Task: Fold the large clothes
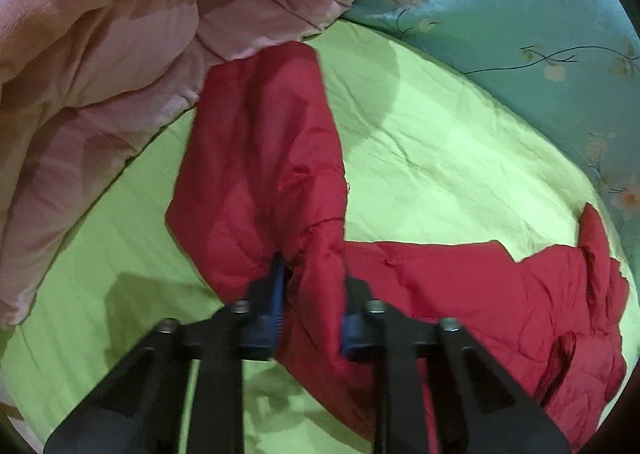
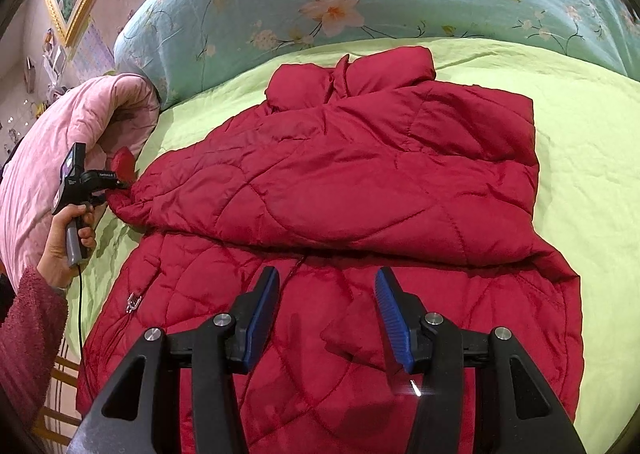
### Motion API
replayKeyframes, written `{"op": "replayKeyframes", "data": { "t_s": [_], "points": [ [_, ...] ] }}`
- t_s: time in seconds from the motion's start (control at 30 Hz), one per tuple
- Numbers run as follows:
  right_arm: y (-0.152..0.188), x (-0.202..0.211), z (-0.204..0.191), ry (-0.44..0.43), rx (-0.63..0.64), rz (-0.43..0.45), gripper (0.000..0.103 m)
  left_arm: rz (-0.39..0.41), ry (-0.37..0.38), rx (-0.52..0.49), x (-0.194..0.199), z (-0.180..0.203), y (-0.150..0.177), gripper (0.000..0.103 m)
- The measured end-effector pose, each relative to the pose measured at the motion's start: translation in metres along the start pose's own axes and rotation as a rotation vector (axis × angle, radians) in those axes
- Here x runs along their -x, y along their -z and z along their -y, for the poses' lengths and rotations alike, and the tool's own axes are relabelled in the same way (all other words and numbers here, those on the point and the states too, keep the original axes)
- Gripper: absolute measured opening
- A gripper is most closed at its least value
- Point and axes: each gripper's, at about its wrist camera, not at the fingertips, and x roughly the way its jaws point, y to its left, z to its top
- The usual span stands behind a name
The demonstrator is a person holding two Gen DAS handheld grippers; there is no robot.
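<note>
The left gripper [image 1: 310,286] is clamped on a sleeve of the quilted red puffer jacket [image 2: 340,189], out at its left side. The right gripper [image 2: 326,318] hovers released above the jacket's hem, nearer the body, whose length runs away toward the collar.

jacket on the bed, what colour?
Red jacket, quilted stitching; clearest in the right wrist view.

Quilted red jacket [image 2: 340,189] has a slight sheen (stitched in curves); green sheet [image 2: 592,157] is matt cloth.
</note>
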Motion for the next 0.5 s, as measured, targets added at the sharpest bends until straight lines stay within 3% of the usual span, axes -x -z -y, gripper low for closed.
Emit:
{"op": "replayKeyframes", "data": {
  "t_s": [0.07,0.2,0.5],
  "points": [
    [0.000,0.001,0.000,-0.005,0.000,0.004,0.052,0.033,0.011,-0.007,0.008,0.001,0.005,0.008],
    [-0.001,0.002,-0.002,-0.010,-0.002,0.008,0.052,0.090,0.079,0.004,0.029,0.005,0.018,0.007],
    [-0.001,0.000,-0.002,-0.025,-0.014,0.002,0.052,0.128,0.250,0.067,0.060,0.014,0.033,0.007]
  ]
}}
